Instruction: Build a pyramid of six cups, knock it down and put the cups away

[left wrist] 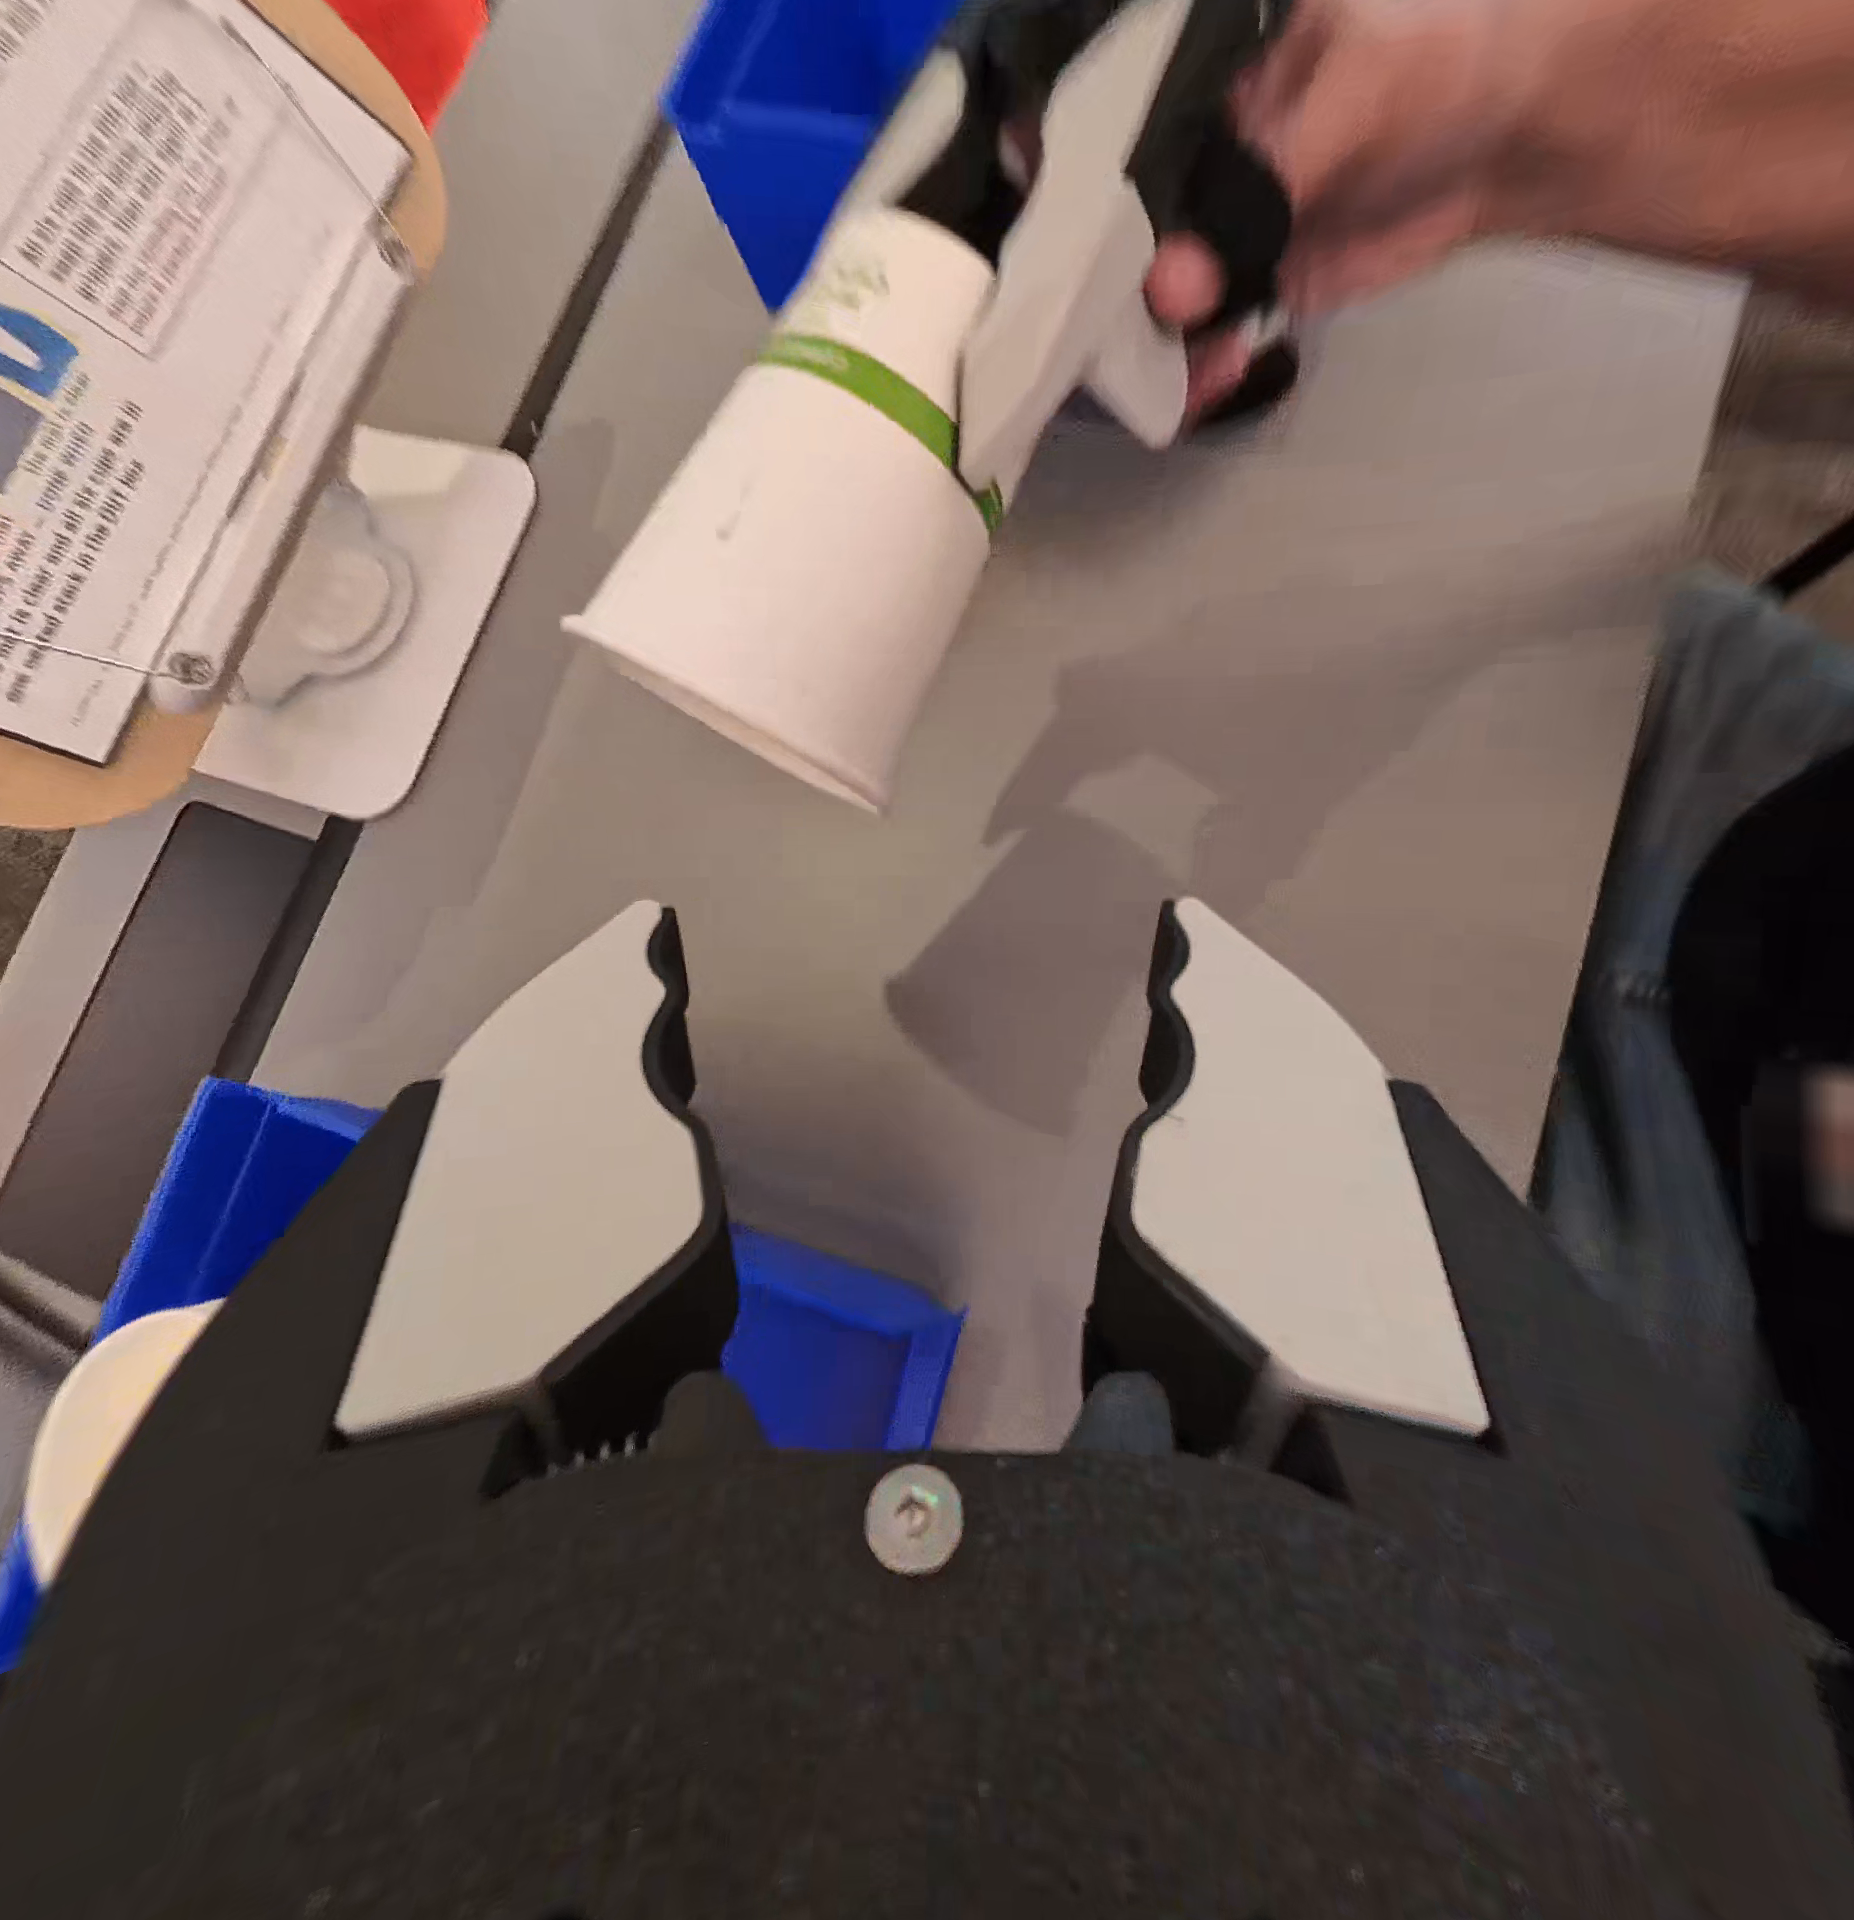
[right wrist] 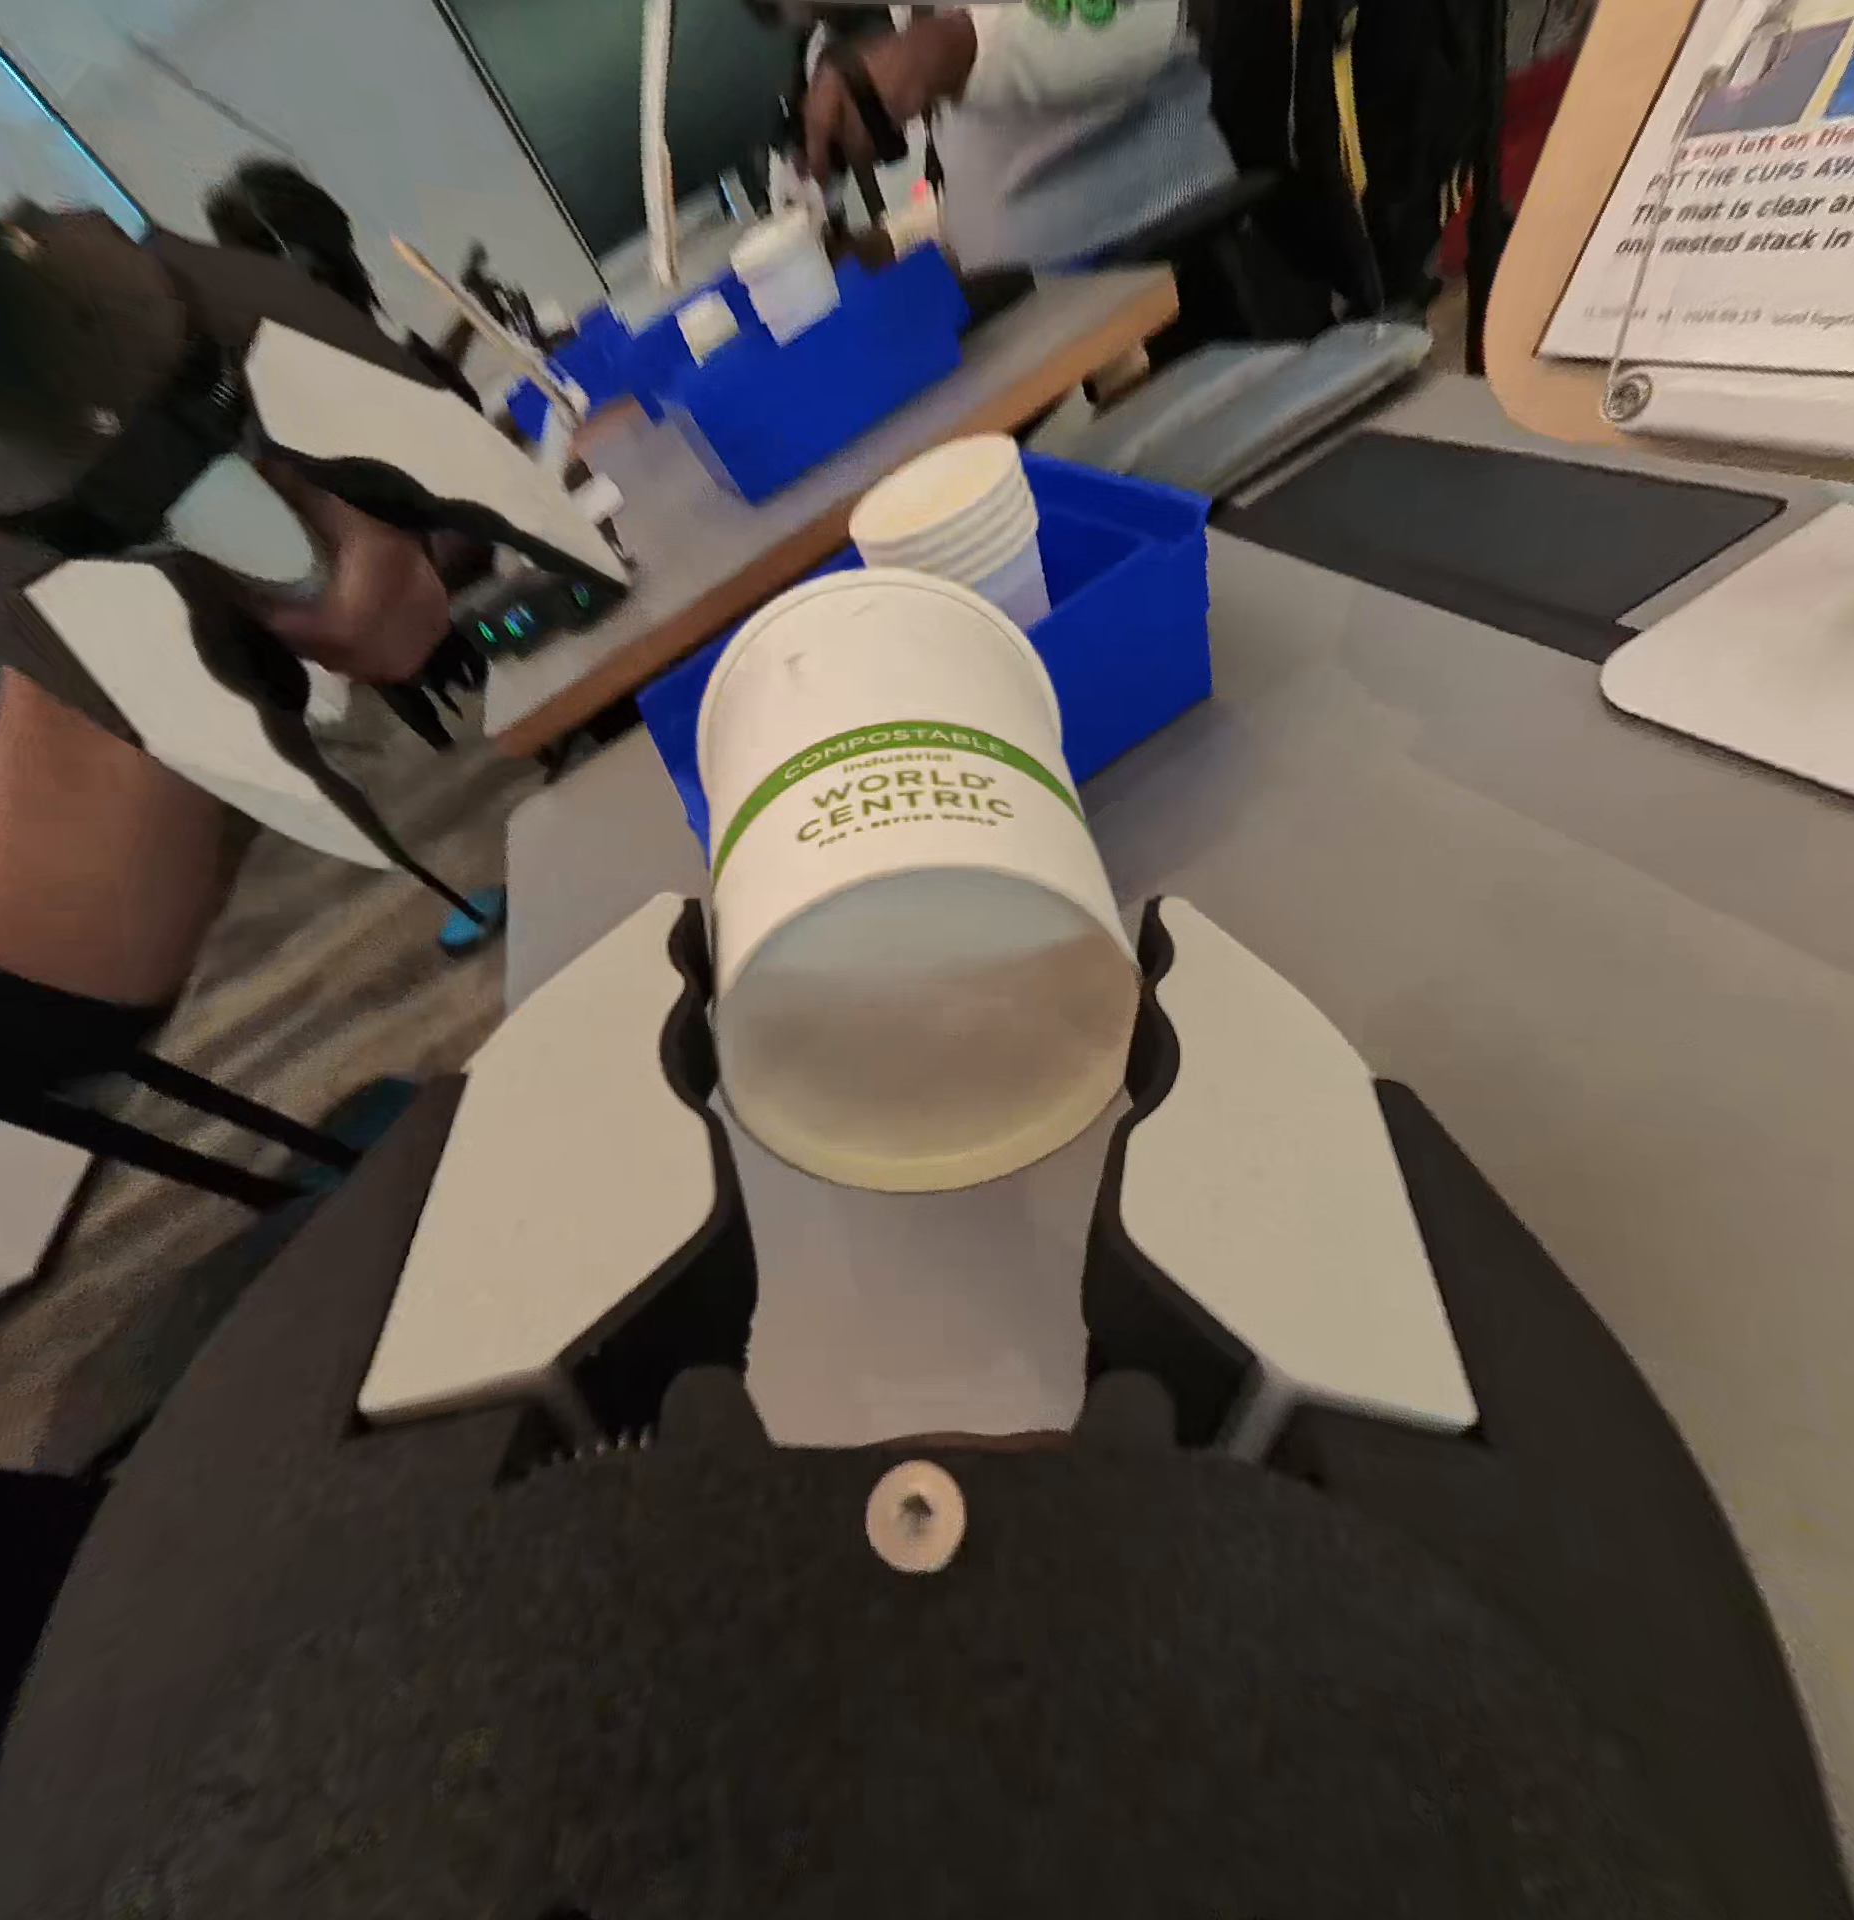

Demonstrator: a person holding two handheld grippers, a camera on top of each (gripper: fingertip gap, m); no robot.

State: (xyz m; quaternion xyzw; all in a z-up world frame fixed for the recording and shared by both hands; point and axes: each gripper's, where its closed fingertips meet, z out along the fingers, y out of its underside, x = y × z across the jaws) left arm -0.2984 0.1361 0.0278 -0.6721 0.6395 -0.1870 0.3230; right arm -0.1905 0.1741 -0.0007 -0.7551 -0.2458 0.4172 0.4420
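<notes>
This looks like a lab or workshop set up for recording handling tasks. Grey surfaces (right wrist: 1422, 790) carry blue plastic bins (right wrist: 1131, 623), a printed instruction sheet (right wrist: 1754, 208) stands on a holder, and another person (right wrist: 1006, 104) works at a neighbouring surface (right wrist: 902, 395).

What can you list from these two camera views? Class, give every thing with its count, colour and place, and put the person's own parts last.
Held cup: one, white with a green band, tilted, between the right gripper's fingers.
Nested cup stack: one stack, white, standing in the near blue bin.
Near blue bin: one, blue, on the grey mat beyond the held cup.
Grey mat: one, grey, covering the table.
Instruction sheet: one, white, printed, on a stand at the table's edge.
Far blue bins: several, blue, on another table behind.
Left gripper: black and white, open, empty.
Right gripper: black and white, clamped on the cup.
</notes>
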